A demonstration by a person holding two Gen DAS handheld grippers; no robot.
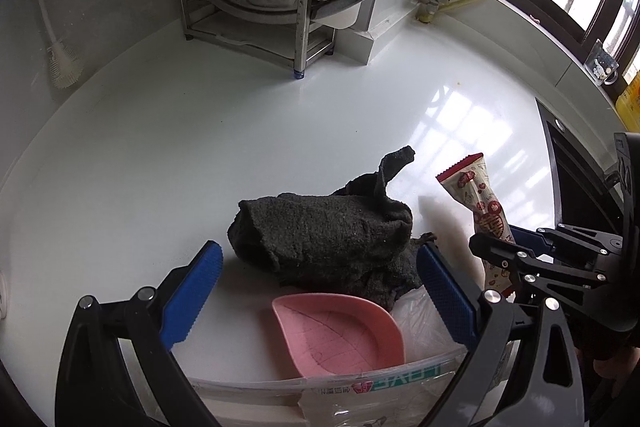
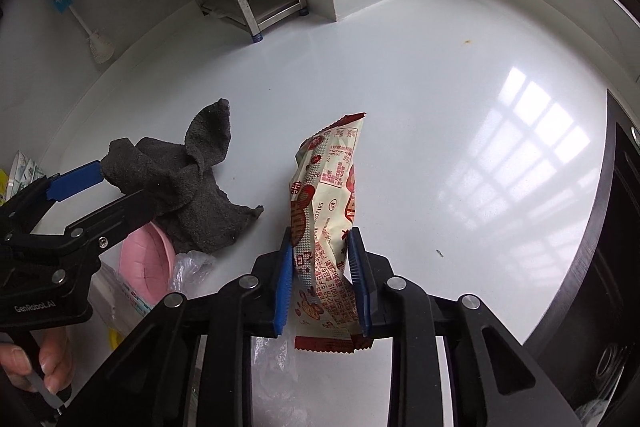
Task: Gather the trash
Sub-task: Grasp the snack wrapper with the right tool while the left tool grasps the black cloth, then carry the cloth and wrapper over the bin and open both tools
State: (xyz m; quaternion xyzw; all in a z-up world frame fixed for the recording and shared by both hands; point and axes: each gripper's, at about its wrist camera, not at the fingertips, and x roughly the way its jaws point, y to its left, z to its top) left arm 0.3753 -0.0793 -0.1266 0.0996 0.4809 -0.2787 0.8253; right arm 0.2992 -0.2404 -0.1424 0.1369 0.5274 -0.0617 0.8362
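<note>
Cream-and-red printed snack wrapper (image 2: 326, 211) stands pinched between my right gripper's (image 2: 322, 283) blue pads above the glossy white countertop (image 2: 440, 99), both claws tilted steeply down. My left gripper (image 1: 320, 267) hangs spread wide around the crumpled dark grey cloth (image 1: 332, 235), gripping nothing. "GenRobot.AI" shows on its black body; the wrapper's small print is unreadable.

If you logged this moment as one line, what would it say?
right gripper: shut on snack wrapper | left gripper: open around dark rag | pink dish: on counter
</note>
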